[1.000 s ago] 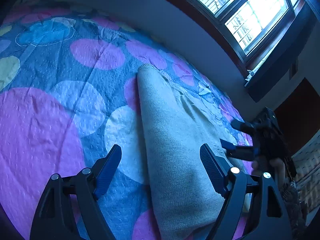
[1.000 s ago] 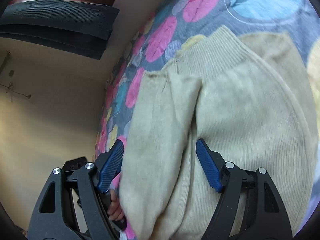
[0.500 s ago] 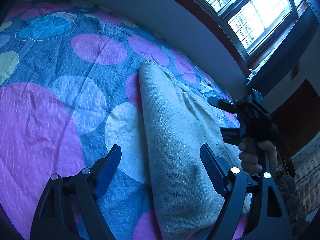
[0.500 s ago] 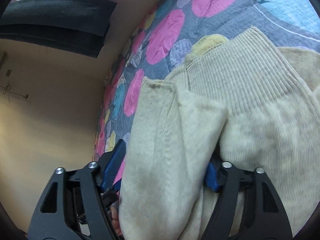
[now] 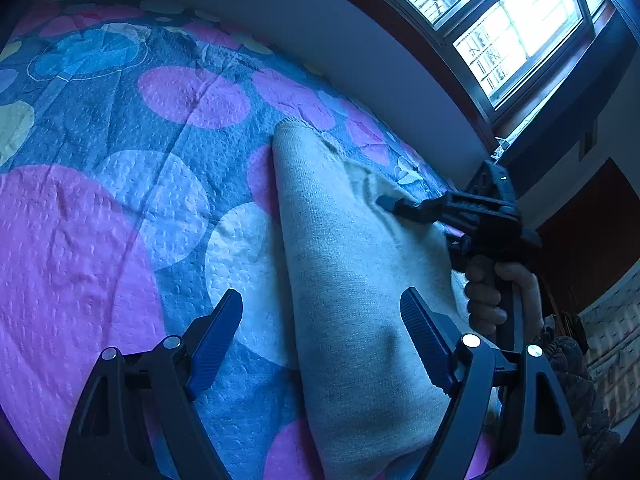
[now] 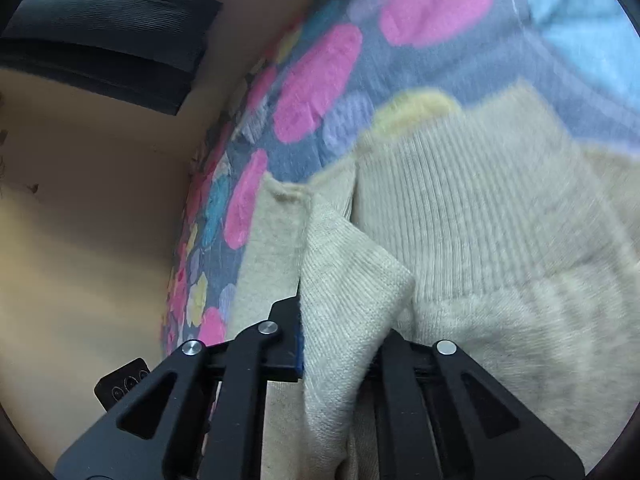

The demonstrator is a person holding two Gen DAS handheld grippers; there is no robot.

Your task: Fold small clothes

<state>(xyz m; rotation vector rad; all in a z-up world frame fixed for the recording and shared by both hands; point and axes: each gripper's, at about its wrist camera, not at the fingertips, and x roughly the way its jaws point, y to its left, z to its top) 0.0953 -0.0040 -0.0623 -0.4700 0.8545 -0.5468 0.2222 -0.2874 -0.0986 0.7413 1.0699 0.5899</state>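
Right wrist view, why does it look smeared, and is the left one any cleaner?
Right wrist view: motion blur streaks the bedspread and the sweater, with warm colour. Left wrist view: sharp, but with a blue cast, and the window is blown out to white; both views bend straight lines near the edges.

- Left view: blue cast, dim; window (image 5: pixel 516 20) blown out, the light source.
- Right view: warm, brighter; motion blur over quilt (image 6: pixel 420 52), top right.
- Fisheye bending, dark corners in both.
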